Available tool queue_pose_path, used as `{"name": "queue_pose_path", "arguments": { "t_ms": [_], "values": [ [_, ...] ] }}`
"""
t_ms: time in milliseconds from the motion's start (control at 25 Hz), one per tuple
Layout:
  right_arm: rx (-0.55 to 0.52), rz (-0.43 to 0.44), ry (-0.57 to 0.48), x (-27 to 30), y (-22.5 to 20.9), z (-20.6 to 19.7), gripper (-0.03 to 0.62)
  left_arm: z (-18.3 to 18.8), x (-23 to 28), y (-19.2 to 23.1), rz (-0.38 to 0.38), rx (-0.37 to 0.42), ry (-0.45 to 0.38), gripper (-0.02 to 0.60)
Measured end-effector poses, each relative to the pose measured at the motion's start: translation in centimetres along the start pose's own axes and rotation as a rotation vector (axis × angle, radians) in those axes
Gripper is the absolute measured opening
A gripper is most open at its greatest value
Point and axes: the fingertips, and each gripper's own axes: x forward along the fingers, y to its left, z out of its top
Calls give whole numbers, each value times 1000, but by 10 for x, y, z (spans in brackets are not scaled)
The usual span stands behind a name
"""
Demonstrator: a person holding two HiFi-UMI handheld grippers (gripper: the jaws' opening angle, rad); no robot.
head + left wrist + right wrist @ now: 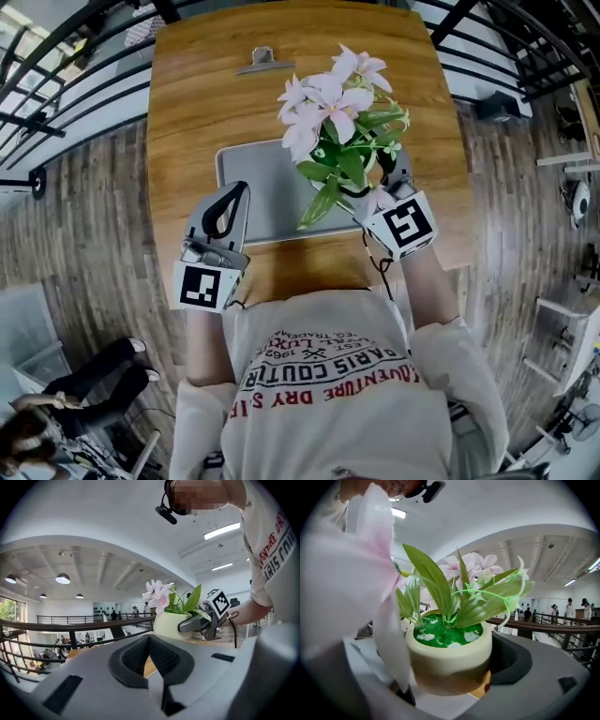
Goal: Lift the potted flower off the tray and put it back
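Observation:
The potted flower [328, 103] has pink blossoms and green leaves in a cream pot [450, 658] filled with green. My right gripper [380, 192] is shut on the pot, one jaw on each side, over the right end of the grey tray [262, 187]. Leaves hide the pot's base, so I cannot tell whether it touches the tray. My left gripper [222, 211] lies at the tray's left front corner, shut on nothing. In the left gripper view its jaws [149, 639] meet, and beyond them are the pot [171, 624] and the right gripper [197, 623].
The tray lies on a wooden table [206, 84]. A metal clip [263, 61] sits near the table's far edge. Black railings [56, 75] run on both sides of the table, with wooden floor below.

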Motion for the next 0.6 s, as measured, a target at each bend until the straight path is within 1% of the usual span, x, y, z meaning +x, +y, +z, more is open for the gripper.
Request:
{"name": "queue_pose_path", "arguments": {
  "t_ms": [80,120,320,480,600],
  "values": [
    [12,-50,-6,-10,-1,12,495,11,-7,9,-8,43,-32,12],
    [16,-74,-7,-13,2,17,495,14,-12,14,-10,53,-45,12],
    [16,-161,5,-17,7,28,495,21,-22,40,-9,44,-93,12],
    [10,-194,-3,-22,12,37,495,29,-26,48,-10,35,-114,12],
    [2,-197,-4,-23,12,42,495,36,-27,46,-16,34,-117,12]
  ]
}}
